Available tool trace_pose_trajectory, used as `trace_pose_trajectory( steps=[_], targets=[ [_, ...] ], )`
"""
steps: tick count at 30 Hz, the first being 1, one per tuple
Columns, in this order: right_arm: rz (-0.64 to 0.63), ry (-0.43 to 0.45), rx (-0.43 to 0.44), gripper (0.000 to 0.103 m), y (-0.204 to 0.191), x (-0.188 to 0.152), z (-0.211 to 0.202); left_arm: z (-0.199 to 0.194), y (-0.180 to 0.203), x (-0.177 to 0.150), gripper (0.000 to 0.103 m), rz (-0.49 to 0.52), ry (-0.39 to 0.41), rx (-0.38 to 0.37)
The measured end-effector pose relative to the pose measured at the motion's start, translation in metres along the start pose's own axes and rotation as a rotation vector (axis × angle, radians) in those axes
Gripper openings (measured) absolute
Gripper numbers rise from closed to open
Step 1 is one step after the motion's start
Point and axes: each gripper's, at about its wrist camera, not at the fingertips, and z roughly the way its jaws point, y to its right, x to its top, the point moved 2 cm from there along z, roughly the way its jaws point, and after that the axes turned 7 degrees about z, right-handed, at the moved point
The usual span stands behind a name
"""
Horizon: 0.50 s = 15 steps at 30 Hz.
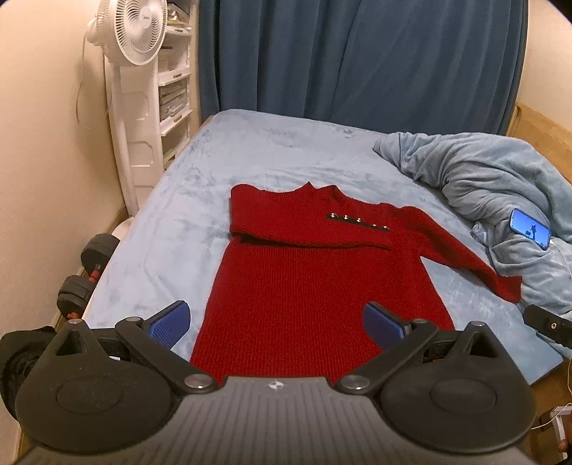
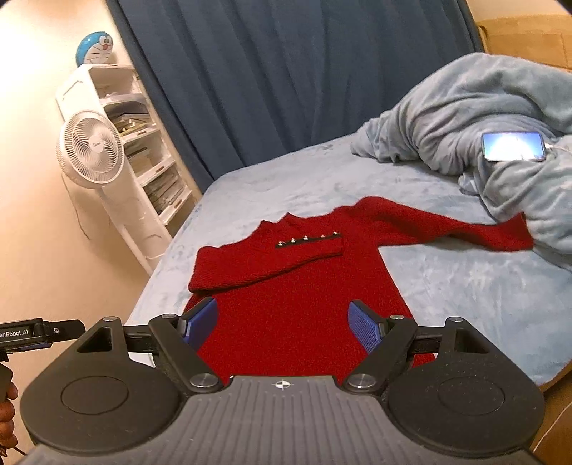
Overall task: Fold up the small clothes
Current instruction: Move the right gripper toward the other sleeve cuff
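Observation:
A red knit sweater [image 1: 314, 282] lies flat on the light blue bed [image 1: 171, 221], hem toward me. Its left sleeve [image 1: 307, 229] is folded across the chest, its cuff with several small metal buttons. Its right sleeve [image 1: 461, 250] stretches out to the right, its cuff touching the crumpled blanket. My left gripper [image 1: 277, 323] is open and empty, above the hem. My right gripper [image 2: 284, 323] is open and empty, above the sweater's [image 2: 293, 297] lower body. The folded sleeve [image 2: 264, 261] and the outstretched sleeve [image 2: 447, 225] also show in the right wrist view.
A crumpled grey-blue blanket [image 1: 500, 179] lies at the bed's right with a lit phone [image 1: 531, 229] on it. A white fan [image 1: 132, 32] and drawer shelves [image 1: 175, 89] stand left of the bed. Dumbbells [image 1: 85, 279] lie on the floor. Blue curtains [image 1: 357, 53] hang behind.

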Motion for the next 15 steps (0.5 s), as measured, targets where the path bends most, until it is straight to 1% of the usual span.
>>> trace_pose_trajectory(
  steps=[7, 12, 15],
  targets=[
    [0.030, -0.012, -0.016, 0.081, 0.017, 0.001, 0.018, 0.018, 0.010, 0.006, 0.103, 0.011, -0.026, -0.002],
    [0.067, -0.003, -0.059, 0.081, 0.044, 0.011, 0.032, 0.035, 0.018, 0.009, 0.103, 0.020, -0.053, 0.003],
    [0.120, 0.016, -0.085, 0.081, 0.071, 0.021, 0.043, 0.048, 0.021, 0.011, 0.103, 0.015, -0.081, 0.003]
  ],
)
